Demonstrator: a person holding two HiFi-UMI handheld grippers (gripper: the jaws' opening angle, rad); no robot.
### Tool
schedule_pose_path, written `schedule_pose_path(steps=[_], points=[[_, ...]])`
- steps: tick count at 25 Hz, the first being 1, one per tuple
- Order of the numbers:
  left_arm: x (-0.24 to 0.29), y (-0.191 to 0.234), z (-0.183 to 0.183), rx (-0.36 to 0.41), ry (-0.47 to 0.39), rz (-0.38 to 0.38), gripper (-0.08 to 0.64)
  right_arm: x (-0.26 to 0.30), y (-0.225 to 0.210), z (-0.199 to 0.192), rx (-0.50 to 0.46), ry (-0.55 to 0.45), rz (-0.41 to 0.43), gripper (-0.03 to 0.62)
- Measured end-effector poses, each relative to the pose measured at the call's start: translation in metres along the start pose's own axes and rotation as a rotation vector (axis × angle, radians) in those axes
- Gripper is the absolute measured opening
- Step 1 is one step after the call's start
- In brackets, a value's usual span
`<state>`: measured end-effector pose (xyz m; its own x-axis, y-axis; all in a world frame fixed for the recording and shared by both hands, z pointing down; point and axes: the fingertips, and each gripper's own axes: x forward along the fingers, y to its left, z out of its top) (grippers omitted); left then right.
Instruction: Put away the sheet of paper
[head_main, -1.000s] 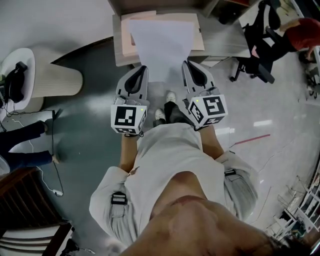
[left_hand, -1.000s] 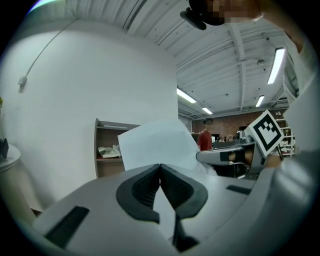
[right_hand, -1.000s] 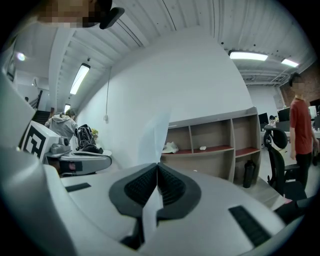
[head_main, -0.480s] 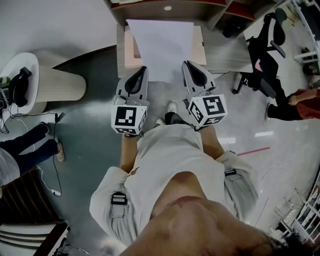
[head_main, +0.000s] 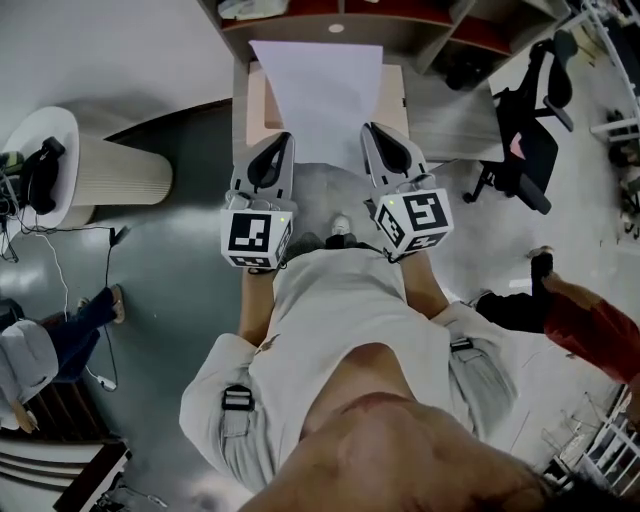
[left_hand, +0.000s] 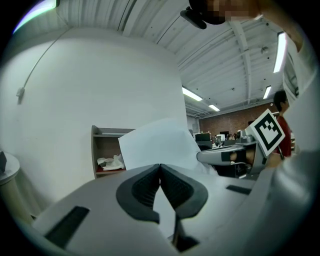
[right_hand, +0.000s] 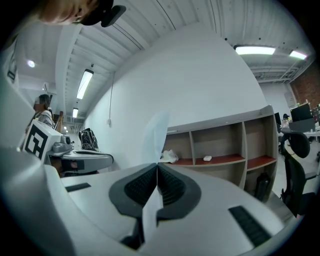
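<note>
Clamping shut, two grey tools, left gripper (head_main: 284, 140) and right gripper (head_main: 368, 130), are pinching one white paper sheet (head_main: 322, 90) at six o'clock.

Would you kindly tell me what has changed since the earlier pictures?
The person has stepped forward, carrying the sheet of paper toward the shelf unit, which has come into the head view's top edge. A bystander in red has moved from upper right to lower right. The left hand-held gripper and right hand-held gripper stay shut on the sheet's near edge.

Head view looks steeply down; both other views face the shelf (right_hand: 191, 144).
</note>
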<state>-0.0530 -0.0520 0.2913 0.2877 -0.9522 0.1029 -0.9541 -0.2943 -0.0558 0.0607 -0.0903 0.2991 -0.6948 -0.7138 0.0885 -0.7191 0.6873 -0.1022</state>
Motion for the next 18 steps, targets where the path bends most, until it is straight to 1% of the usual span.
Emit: schedule_pose_path(steps=[5, 11, 18], points=[[0.008, -0.002, -0.004, -0.006, 0.014, 0.012, 0.021, 0.004, -0.007, -0.001, 0.007, 0.003, 0.013, 0.02], [0.023, -0.006, -0.006, 0.006, 0.021, 0.002, 0.021, 0.013, -0.016, -0.006, 0.024, 0.008, 0.019, 0.02], [0.04, 0.011, -0.013, -0.006, 0.025, -0.012, 0.021, 0.034, -0.022, -0.01, 0.026, 0.014, 0.004, 0.02]])
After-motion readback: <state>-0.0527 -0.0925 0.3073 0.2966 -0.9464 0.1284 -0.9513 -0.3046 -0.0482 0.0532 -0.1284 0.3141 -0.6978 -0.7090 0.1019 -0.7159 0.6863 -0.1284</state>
